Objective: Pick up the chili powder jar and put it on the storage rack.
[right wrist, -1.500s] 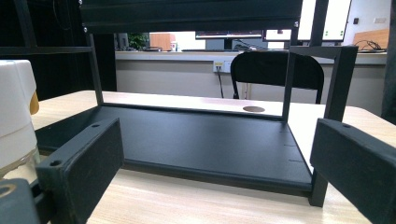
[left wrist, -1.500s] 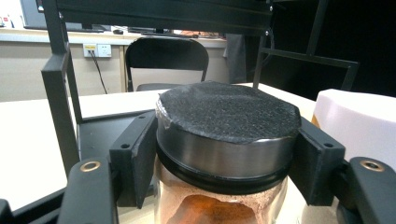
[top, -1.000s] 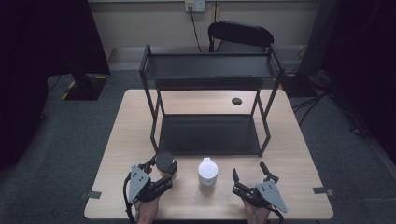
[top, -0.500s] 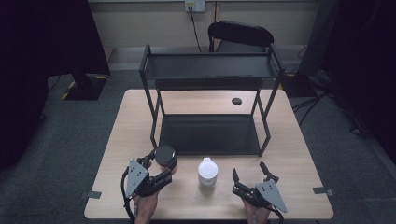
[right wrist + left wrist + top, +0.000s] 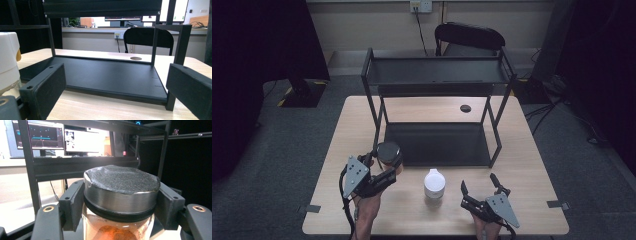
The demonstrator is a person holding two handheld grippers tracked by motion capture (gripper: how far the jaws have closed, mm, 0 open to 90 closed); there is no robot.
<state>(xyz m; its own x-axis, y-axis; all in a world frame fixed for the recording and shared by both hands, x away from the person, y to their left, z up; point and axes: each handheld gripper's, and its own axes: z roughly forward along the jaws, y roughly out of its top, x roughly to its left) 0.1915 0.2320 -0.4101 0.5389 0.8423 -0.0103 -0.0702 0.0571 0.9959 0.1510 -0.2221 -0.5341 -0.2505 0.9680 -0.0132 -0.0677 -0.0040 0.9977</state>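
Observation:
My left gripper (image 5: 384, 167) is shut on a glass jar (image 5: 388, 153) with a dark lid and holds it above the table, near the shelf's front left leg. Up close, the jar (image 5: 120, 202) has a metal lid with a black textured top and orange-brown powder inside, and both pads (image 5: 75, 202) press on it just under the lid. A white-capped bottle (image 5: 433, 184) stands on the table between my hands; its white cap (image 5: 8, 62) sits at the left edge of the right gripper view. My right gripper (image 5: 481, 187) rests near the front edge, open and holding nothing.
A black two-tier metal shelf (image 5: 439, 145) stands mid-table, its lower tray (image 5: 105, 75) straight ahead of my right gripper. A round cable hole (image 5: 465, 108) lies behind it. A black chair (image 5: 469, 37) stands beyond the table's far edge.
My left gripper has lifted the jar off the table and carried it slightly forward toward the shelf. The right gripper and the white bottle have stayed put.

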